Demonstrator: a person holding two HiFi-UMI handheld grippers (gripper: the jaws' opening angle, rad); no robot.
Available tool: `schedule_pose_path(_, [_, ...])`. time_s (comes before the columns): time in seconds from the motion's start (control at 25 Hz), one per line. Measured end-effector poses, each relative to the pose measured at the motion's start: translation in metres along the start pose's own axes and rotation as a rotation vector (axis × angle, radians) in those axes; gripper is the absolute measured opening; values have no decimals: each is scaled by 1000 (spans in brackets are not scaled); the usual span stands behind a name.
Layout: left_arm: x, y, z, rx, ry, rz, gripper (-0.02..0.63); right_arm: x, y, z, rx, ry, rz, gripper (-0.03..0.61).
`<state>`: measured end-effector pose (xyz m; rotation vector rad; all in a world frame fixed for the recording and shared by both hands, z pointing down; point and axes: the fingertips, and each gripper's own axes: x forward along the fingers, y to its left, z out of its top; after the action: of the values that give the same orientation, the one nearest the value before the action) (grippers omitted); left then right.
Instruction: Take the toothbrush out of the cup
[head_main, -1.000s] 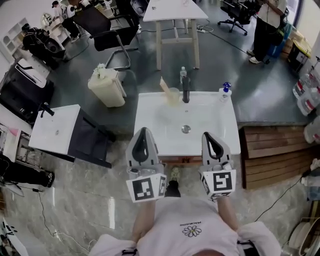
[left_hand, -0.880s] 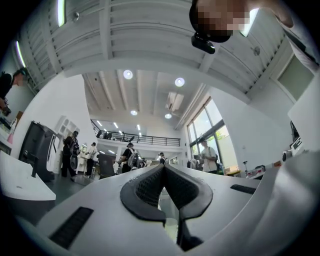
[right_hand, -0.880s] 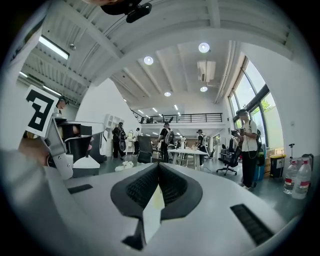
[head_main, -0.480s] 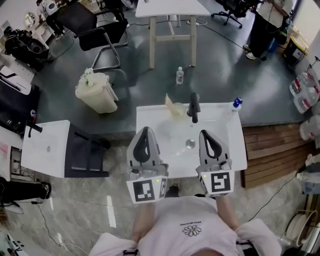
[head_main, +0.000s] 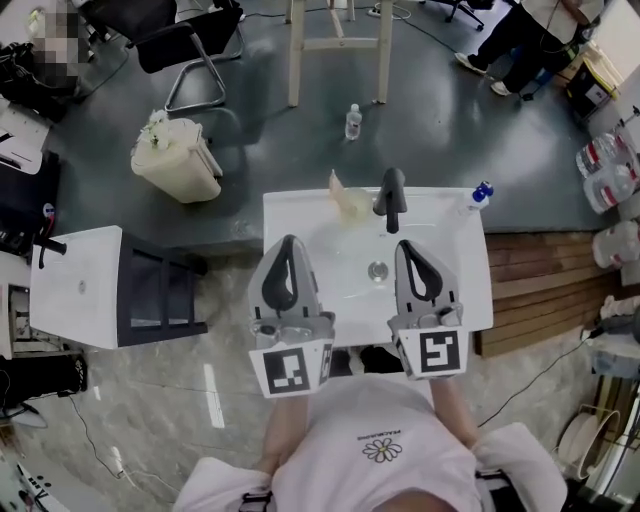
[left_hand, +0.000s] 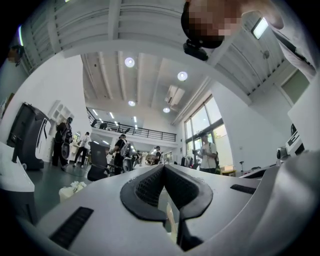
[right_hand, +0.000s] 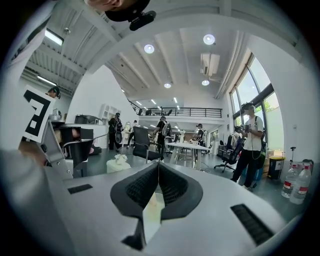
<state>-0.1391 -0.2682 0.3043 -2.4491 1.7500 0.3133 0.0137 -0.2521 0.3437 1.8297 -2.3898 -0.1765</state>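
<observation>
- Head view: the cup (head_main: 352, 202) is seen at the far edge of the white sink (head_main: 450, 270), just beside the dark faucet (head_main: 390, 198). The toothbrush (head_main: 335, 183) is stood in it, tilted to the left. The left gripper (head_main: 288, 245) and right gripper (head_main: 406, 247) are held over the near part of the basin, well short of the cup. The approach step is judged to be in hand, and nothing is grasped yet.
- Left gripper view: the left gripper (left_hand: 163, 167) is pointed slightly upward. Its jaws are pressed together at the tips, with nothing held between them.
- Right gripper view: the right gripper (right_hand: 158, 164) is likewise closed and empty.
- Next move, as judged: one gripper must be opened, carried forward to the brush handle and closed on it. The cup may need to be steadied.
</observation>
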Motion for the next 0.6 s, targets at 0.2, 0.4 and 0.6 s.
schedule_pose_path(0.2, [2,2,4,23,-3,25,17,9,-2,6,6,-31,9,12])
schedule_pose_path(0.4, [6,2,7,31,-9,47,17,15,-7,5,17,-37,18,12])
schedule_pose_path(0.6, [10,1,6,24,-7,55,17,16,-11,2,21,-27,18,14])
